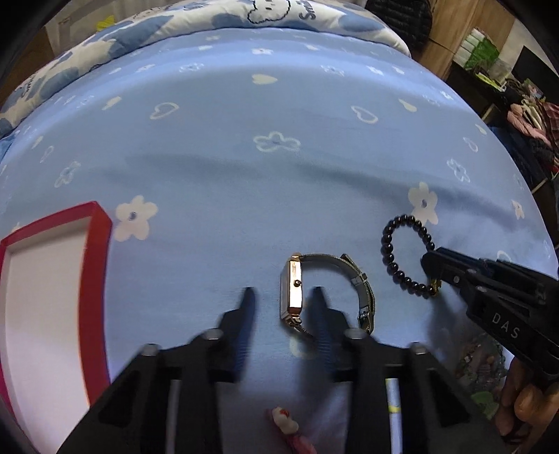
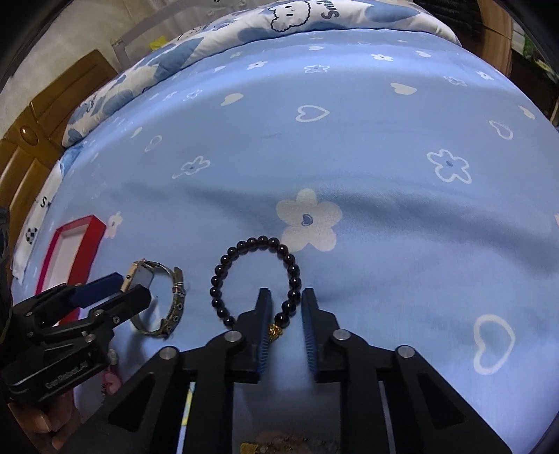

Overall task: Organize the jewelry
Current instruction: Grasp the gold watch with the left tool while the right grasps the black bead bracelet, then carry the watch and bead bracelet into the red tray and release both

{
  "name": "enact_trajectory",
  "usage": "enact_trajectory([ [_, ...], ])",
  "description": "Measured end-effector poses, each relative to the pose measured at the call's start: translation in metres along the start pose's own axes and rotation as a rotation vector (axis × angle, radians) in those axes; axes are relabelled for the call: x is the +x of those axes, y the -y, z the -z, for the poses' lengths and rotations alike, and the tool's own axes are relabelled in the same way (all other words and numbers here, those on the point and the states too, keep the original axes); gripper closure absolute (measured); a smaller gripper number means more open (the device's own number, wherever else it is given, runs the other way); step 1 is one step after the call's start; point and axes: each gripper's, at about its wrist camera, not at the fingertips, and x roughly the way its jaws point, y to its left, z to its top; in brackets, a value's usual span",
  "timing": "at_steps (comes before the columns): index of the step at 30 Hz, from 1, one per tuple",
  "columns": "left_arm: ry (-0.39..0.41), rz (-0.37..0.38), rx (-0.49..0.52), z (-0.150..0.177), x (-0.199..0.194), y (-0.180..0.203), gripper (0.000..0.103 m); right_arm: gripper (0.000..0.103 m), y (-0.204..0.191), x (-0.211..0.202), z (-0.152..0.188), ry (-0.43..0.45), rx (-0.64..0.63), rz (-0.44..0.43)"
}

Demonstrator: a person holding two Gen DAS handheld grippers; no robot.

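A rectangular gold-cased watch [image 1: 290, 297] with a grey mesh strap lies on its side on the blue flowered sheet [image 1: 244, 174]. My left gripper [image 1: 283, 290] points down over it, one finger on each side of the case. A gap shows on the left side, so the jaws are open. A black bead bracelet [image 2: 251, 241] with a gold bead lies to the right of the watch [image 2: 143, 276]. My right gripper [image 2: 285, 297] straddles its near right arc, and the pads do not squeeze the beads. A red-rimmed white box [image 1: 94, 279] lies at the left.
A folded blue-and-white quilt [image 2: 290, 17] lies along the bed's far edge. Wooden furniture [image 2: 31, 139] stands at the left and clutter [image 1: 531, 118] at the right of the bed. A pink charm [image 1: 283, 420] and more small trinkets [image 1: 482, 363] lie near the bed's front edge.
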Motion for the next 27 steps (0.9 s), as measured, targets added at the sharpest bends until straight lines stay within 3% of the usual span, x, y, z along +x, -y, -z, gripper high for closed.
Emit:
enact_trajectory([
  [3,0.005,0.012,0.003,0.000,0.001,0.000,0.093,0.095,-0.003,0.001,0.001,0.009,-0.031,0.012],
  [14,0.083,0.032,-0.031,0.016,-0.041,-0.013,0.095,0.095,-0.011,-0.027,0.006,0.099,-0.025,-0.043],
  [27,0.174,0.020,-0.184,0.069,-0.122,-0.086,0.095,0.095,-0.085,-0.057,0.002,0.161,-0.108,-0.161],
])
